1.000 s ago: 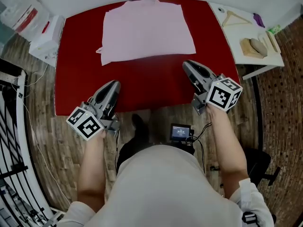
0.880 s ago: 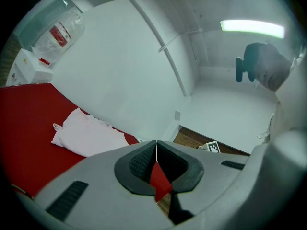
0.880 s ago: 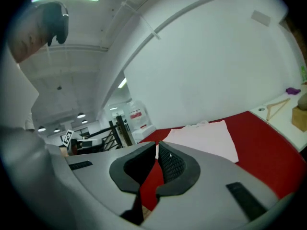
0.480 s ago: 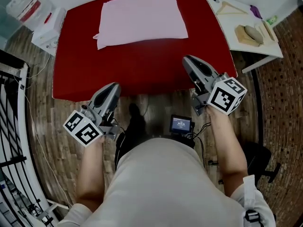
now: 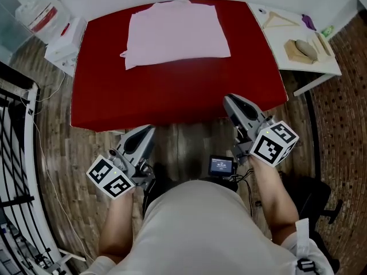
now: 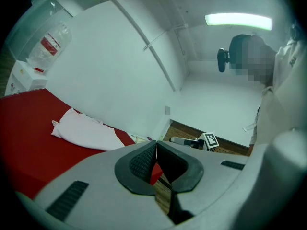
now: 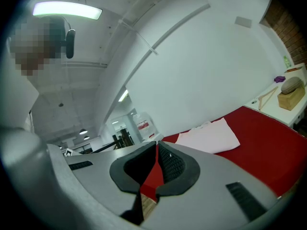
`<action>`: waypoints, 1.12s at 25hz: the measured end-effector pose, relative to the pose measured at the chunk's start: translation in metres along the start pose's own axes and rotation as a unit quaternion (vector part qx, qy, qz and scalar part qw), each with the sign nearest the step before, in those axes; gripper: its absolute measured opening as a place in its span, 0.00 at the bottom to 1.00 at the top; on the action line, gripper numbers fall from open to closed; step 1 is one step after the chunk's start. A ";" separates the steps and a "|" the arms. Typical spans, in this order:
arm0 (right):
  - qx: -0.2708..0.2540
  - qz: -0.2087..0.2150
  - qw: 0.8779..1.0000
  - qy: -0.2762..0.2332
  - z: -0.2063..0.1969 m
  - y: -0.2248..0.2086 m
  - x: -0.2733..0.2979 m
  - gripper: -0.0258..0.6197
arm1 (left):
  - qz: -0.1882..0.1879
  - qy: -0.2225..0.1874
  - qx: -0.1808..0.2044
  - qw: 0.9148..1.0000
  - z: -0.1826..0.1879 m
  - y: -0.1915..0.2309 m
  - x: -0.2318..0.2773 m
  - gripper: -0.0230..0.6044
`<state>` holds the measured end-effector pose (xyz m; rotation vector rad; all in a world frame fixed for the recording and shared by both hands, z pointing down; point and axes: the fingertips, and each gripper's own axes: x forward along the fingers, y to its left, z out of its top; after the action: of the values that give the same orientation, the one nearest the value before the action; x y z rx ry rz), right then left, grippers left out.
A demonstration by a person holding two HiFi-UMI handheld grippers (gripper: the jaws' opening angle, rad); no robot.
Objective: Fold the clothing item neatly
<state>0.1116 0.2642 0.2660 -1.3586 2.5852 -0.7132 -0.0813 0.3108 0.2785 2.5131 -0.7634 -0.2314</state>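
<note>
A pale pink garment lies folded into a flat rectangle at the far middle of the red table. It shows too in the left gripper view as the garment and in the right gripper view as the garment. My left gripper is off the table's near edge at the left, jaws shut and empty. My right gripper sits at the near right edge, also shut with nothing between the pads. Both are well short of the garment.
A white side table at the right holds a wooden hanger and a wooden block. White boxes stand left of the red table, a black metal rack at far left. A small screen device hangs at the person's waist.
Both grippers have drawn back toward the person, from over the table's near part to its front edge and beyond. The folded garment stays where it was.
</note>
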 end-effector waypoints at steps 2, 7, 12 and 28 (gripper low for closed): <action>-0.005 -0.006 1.000 0.005 -0.002 0.009 0.001 0.08 | -0.007 0.004 -0.005 1.000 0.002 0.002 -0.006 0.04; -0.027 -0.024 0.999 0.007 -0.007 0.041 0.006 0.06 | -0.034 0.029 -0.006 0.999 0.007 0.004 -0.030 0.04; -0.016 -0.029 0.999 -0.017 -0.002 0.067 0.016 0.06 | -0.044 0.042 -0.002 0.998 0.013 0.012 -0.051 0.04; -0.040 -0.064 0.997 0.003 -0.019 0.094 0.004 0.06 | -0.062 0.055 0.001 0.997 0.014 -0.002 -0.069 0.04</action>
<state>0.0336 0.3128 0.2394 -1.5606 2.5750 -0.6394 -0.1419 0.3449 0.2671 2.5531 -0.5660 -0.1341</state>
